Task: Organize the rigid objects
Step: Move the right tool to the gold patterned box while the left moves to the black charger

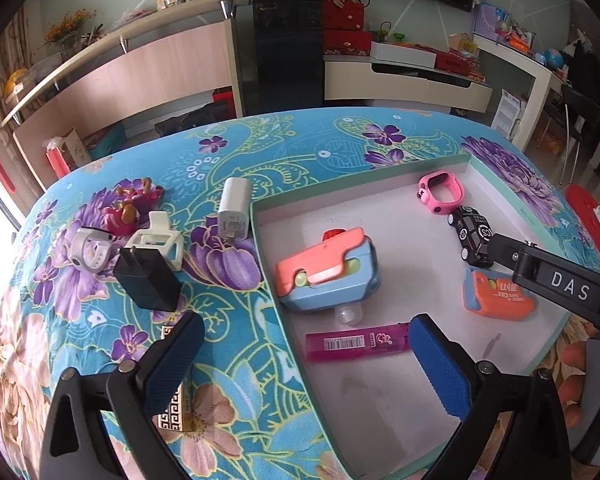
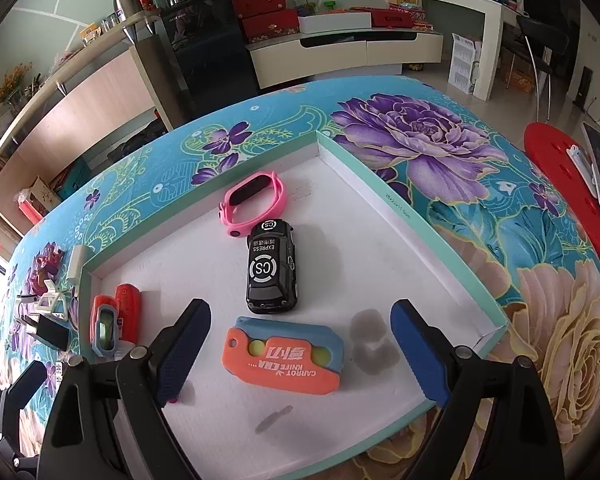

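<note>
Nearest my left gripper (image 1: 306, 360), jaws wide and empty, the lighter (image 1: 356, 345) lies crosswise inside the box (image 1: 260, 248). Black charger (image 1: 148, 280) waits outside at ten o'clock, long axis pointing away; left is nearer. Right gripper (image 2: 300, 356) gapes empty over the knife (image 2: 284, 360).

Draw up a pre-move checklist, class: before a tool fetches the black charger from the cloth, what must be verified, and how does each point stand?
1. Left tool open: ok.
2. Right tool open, holding nothing: ok.
3. Black charger in view, unobstructed from above: ok.
4. Charger apart from the white stand: not ok, they touch or overlap.
5. Free floor in the box for it: ok.
6. Left tool lined up on charger: not ok, it hangs over the box edge.
</note>
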A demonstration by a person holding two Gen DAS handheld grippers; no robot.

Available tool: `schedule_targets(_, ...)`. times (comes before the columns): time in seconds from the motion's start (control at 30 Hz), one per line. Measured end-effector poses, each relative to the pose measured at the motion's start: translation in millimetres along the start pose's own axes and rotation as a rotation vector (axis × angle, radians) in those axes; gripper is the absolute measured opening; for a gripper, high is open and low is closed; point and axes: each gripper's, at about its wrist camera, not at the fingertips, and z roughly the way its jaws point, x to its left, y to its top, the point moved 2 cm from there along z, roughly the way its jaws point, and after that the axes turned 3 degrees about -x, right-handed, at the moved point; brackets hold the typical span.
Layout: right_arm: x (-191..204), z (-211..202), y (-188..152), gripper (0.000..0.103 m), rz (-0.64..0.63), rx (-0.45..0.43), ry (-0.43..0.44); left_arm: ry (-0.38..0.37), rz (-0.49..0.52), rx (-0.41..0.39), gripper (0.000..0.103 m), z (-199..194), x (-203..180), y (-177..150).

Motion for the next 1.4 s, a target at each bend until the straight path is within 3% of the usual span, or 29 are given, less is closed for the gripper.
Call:
schedule_targets(0.17,6,-2,0,0.092,-0.012,-0.018,0.019,0.053,-0.09,-0.068,0.103,-14,32,6)
schedule_targets(0.4,28,-4,-2,0.092,-0.062,-0.032,0.045,0.164,-0.238,-0.104,0.103,-23,90,4)
schedule_targets(0.73,94,-12,-17,0.092,-0.179,-0.051,0.178,0.296,-0.415,-0.136,0.103,-40,166,-14)
schedule_targets(1.0,154,-13,-40,0.092,-0.289,-0.033,0.291,0.321,-0.524,-0.123,0.103,-44,207,-32)
schedule_targets(1.13,183,-17,-54,0.099,-0.378,-0.058,0.286,0.35,-0.544,-0.11,0.103,-44,218,-38)
schedule_targets(1.4,223,-29,-75,0.1,-0.519,-0.105,0.348,0.359,-0.571,-0.056,0.103,-35,232,-51)
